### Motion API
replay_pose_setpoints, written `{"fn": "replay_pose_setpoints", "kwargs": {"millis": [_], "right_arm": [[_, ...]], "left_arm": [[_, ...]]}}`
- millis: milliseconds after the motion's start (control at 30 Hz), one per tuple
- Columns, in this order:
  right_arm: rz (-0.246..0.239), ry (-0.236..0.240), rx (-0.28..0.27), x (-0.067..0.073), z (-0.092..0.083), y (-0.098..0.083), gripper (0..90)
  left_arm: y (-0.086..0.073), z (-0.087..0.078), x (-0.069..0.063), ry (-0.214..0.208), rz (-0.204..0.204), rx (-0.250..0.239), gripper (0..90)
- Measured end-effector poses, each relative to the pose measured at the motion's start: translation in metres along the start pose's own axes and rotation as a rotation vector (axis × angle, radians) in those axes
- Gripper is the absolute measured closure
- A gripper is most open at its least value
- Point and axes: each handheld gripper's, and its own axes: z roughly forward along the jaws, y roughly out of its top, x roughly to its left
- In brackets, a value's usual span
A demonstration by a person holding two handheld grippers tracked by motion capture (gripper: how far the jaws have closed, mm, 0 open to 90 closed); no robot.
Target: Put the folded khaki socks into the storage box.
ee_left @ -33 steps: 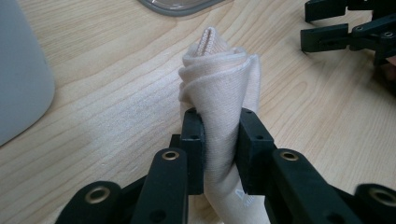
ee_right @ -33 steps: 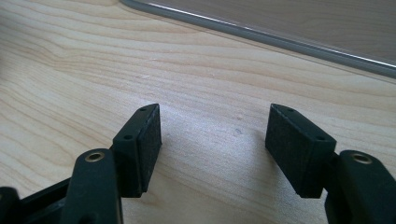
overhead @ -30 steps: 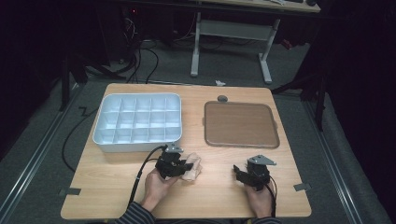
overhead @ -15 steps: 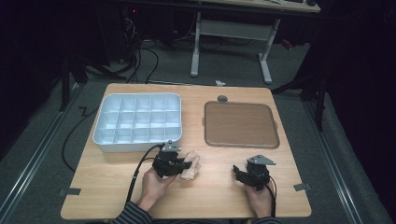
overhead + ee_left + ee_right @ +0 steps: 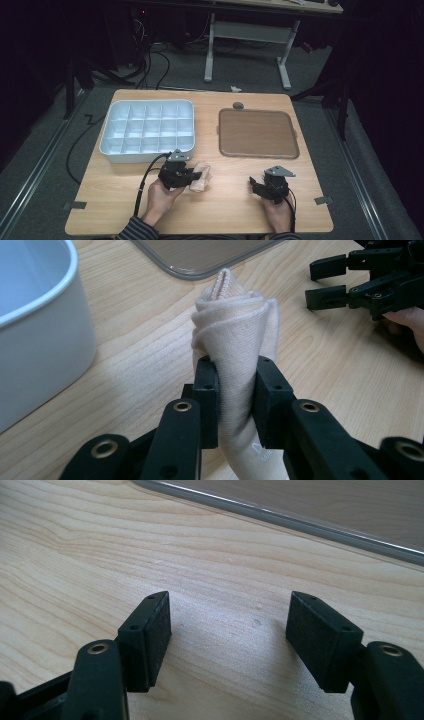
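Gripping a rolled beige cloth (image 5: pixel 235 340) between its two black jaws, the left gripper (image 5: pixel 235 405) holds the fabric pinched at its middle, the pads pressed into it from both sides so that the roll bulges out above them and hangs below. From the high view the cloth (image 5: pixel 201 176) sits near the front of the wooden table (image 5: pixel 115 210), just in front of the white compartment tray (image 5: pixel 146 129) and close to that tray's front wall, with the left gripper (image 5: pixel 192 176) lying over its near end and the left hand (image 5: pixel 161 196) behind it. Whether the cloth rests on the tabletop or is raised slightly off it cannot be told. The right gripper (image 5: pixel 227 640) has its jaws spread wide with bare wood between the pads, holding nothing; in the high view it (image 5: pixel 256 184) rests low over the table at the front right, well apart from the cloth, with the right hand (image 5: pixel 278 212) behind it. A brown flat tray (image 5: pixel 257 134) with a grey rim lies beyond the right gripper, beside the white tray, and a small dark round object (image 5: pixel 238 105) sits just behind it
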Motion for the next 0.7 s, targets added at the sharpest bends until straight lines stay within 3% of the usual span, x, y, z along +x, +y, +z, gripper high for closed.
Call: {"fn": "replay_pose_setpoints", "kwargs": {"millis": [367,700], "right_arm": [[0.004,0.002,-0.002,0.000,0.000,0.000,34.3],[0.002,0.002,-0.001,0.000,0.000,0.000,34.3]], "left_arm": [[0.000,-0.010,0.006,0.006,-0.019,0.003,75.2],[0.005,-0.023,0.009,0.028,0.011,0.002,75.2]]}}
